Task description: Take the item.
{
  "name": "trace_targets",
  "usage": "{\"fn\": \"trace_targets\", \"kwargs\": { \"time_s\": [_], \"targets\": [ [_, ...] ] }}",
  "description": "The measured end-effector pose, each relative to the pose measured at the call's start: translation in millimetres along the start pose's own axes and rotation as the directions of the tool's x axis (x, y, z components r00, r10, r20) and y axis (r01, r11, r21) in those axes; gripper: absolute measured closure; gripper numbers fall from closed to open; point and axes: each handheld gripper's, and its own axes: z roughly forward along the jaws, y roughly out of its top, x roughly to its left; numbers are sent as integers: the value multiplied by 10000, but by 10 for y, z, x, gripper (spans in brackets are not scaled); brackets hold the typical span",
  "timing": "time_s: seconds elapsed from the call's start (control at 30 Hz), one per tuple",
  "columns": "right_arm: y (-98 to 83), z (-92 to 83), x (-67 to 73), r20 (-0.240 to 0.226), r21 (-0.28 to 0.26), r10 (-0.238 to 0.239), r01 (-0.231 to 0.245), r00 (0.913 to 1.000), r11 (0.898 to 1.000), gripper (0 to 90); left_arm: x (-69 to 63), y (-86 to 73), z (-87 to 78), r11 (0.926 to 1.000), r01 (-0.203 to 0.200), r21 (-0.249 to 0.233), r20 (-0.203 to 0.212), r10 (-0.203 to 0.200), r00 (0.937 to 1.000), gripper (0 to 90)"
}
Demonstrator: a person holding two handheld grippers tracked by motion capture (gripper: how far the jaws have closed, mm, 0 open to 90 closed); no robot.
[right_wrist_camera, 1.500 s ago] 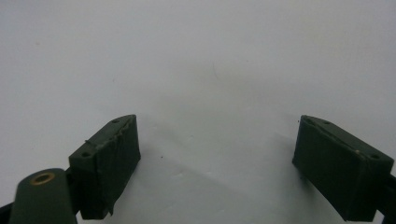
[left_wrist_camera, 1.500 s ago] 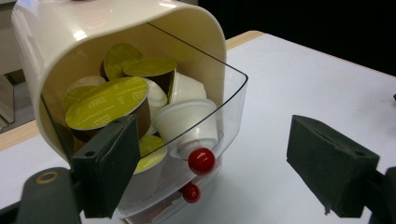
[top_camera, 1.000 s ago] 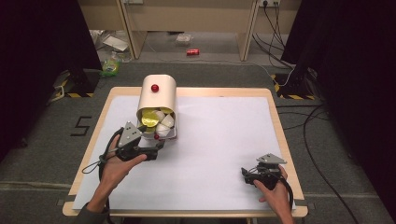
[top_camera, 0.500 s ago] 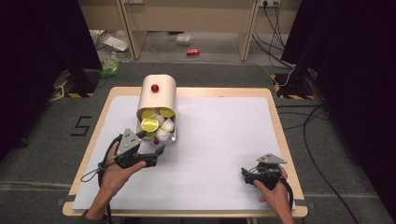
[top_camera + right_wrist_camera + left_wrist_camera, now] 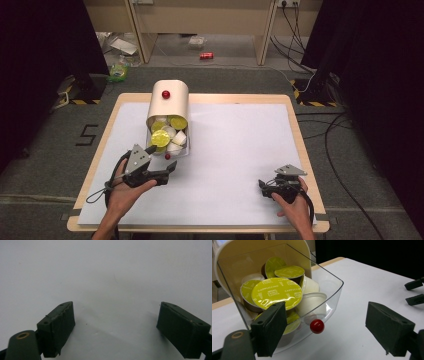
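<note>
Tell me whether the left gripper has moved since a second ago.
Yes. In the high view the left gripper has drawn back from the capsule dispenser toward the table's near edge; its open fingers now sit clear of the drawer's front.

Capsules [image 5: 276, 292] in drawer [image 5: 332, 293], left gripper [image 5: 167, 172] before it, right gripper [image 5: 261, 186] well apart

The table [image 5: 295, 125] was made of light wood, and a big white sheet [image 5: 240, 150] covered most of its top. A cream box with a clear drawer [image 5: 168, 107] lay on the sheet near the far left side. The drawer was full of little yellow-green and white coffee cups [image 5: 167, 134]. The floor [image 5: 55, 145] around the table was grey, with a small red can [image 5: 206, 55] lying on it far behind.
</note>
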Motion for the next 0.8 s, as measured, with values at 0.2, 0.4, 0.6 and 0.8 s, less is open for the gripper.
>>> {"fn": "trace_targets", "kwargs": {
  "time_s": [0.2,0.4,0.6,0.8],
  "targets": [
    [0,0,0,6,0,-5,5,10000,10000,148,-29,-35,-27,10000,16,12,50,-16,10000,170],
    [0,0,0,7,-1,-5,5,10000,10000,148,-41,-54,-44,10000,77,-10,101,-77,9999,170],
    [0,0,0,7,-2,-5,5,10000,10000,148,-26,-38,-40,9998,185,-89,112,-184,9998,176],
    [0,0,0,10,1,-6,6,10000,10000,148,0,13,-65,9994,186,-305,-24,-186,9998,179]
  ]
}}
